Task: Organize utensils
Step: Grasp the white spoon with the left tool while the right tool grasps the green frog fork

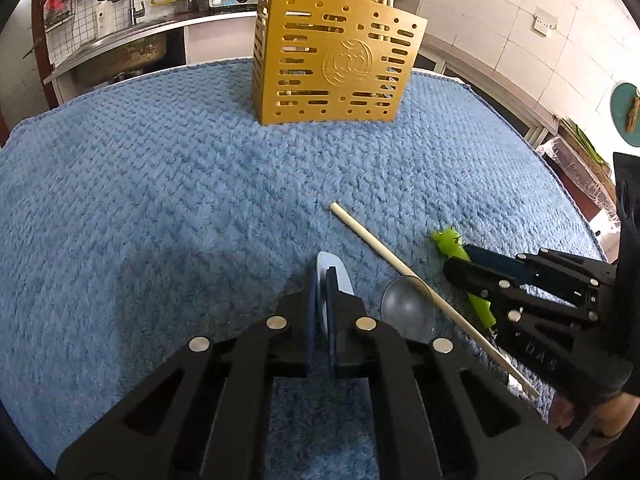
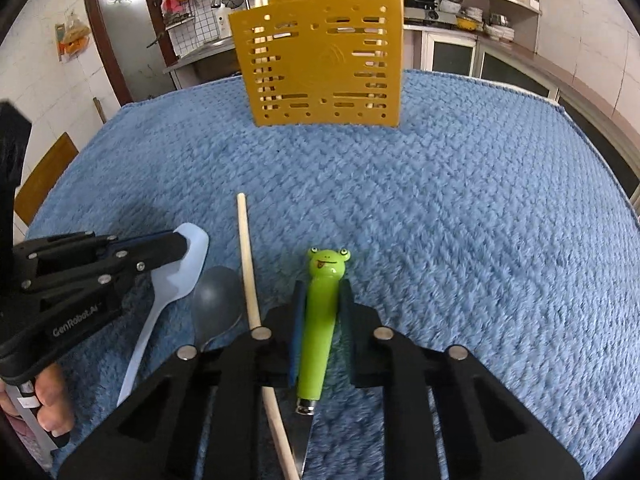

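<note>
Green frog-handled knife (image 2: 320, 320) sits pinched in my right fingers (image 2: 322, 292); my left fingers (image 1: 320, 280) clamp the pale-blue spoon (image 2: 176, 264).

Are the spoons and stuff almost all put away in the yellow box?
Just started. The gold holder already has pale sticks poking out. The left gripper is shut on the white spoon; the right gripper is shut on the frog-handled utensil. The metal spoon and one chopstick still lie on the blue cloth.
</note>
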